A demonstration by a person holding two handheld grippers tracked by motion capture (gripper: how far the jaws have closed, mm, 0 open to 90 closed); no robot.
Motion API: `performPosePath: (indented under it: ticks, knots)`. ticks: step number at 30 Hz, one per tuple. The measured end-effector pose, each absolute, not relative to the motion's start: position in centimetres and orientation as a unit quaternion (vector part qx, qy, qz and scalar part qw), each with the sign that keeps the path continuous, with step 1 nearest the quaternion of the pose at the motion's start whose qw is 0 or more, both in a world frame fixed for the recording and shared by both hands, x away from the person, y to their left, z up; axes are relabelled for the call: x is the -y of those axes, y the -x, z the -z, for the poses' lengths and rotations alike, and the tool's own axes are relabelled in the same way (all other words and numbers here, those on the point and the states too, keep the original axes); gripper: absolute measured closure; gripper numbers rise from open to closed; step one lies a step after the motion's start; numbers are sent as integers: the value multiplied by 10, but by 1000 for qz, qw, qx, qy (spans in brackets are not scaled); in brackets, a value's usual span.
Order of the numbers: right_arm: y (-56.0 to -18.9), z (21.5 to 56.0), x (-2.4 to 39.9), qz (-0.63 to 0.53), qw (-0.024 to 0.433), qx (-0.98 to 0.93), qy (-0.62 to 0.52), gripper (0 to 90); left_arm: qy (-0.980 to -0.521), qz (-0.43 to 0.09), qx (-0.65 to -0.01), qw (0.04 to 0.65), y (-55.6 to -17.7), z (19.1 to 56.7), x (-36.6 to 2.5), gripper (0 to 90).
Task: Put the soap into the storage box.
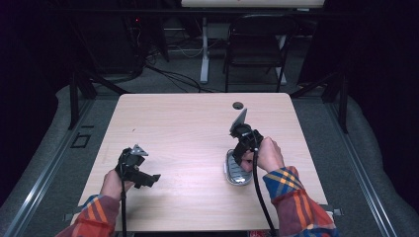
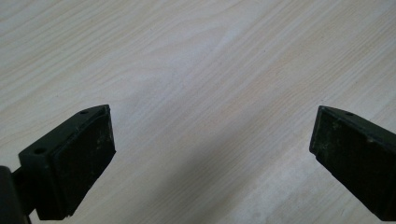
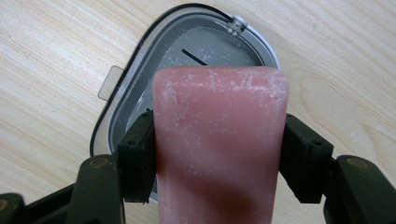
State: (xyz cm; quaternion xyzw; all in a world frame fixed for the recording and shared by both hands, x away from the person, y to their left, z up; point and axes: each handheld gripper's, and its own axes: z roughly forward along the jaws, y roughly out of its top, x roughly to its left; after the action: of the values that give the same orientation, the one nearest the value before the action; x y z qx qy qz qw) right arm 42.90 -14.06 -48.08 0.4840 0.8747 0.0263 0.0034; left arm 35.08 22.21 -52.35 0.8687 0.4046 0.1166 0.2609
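i have the right hand-held gripper (image 3: 219,154) clamped on a pink block (image 3: 219,140), its two jaws pressing the block's sides, with the block's dusty, rounded end sticking out past the pads. directly beyond and beneath that end sits a shallow grey metal tray (image 3: 135,100) with a dark rim, a small tab on its edge and a slot in its floor; in the high view the tray (image 1: 237,170) lies on the surface just under my right hand-held gripper (image 1: 243,150). i can't tell whether the block is touching the tray or hanging just above it. my left hand-held gripper (image 2: 210,154) is spread wide and holding nothing, with bare wooden surface (image 2: 196,70) between its jaws; it sits well apart from the tray, off to the side of my right one (image 1: 136,170). my worry is the grip: the block looks powdery and slick, so it could slide between the pads if i tilt or loosen. lowering off-centre could catch the rim and push the light tray across the surface, since nothing steadies it.
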Motion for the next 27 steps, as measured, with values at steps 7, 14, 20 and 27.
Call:
performPosePath:
  ticks: [7,14,20,27]
  knots:
    - [-432,492,132,-20,-6,-867,-498,373,-869,-117,-404,260,-351,523,-221,1]
    - [-434,496,129,-15,-6,-863,-505,372,-869,-116,-404,260,-351,523,-221,1]
    - [-437,495,128,-8,-3,-861,-509,372,-870,-116,-404,260,-351,523,-221,1]
    - [-436,496,130,-17,2,-851,-526,361,-870,-116,-403,259,-351,524,-221,1]
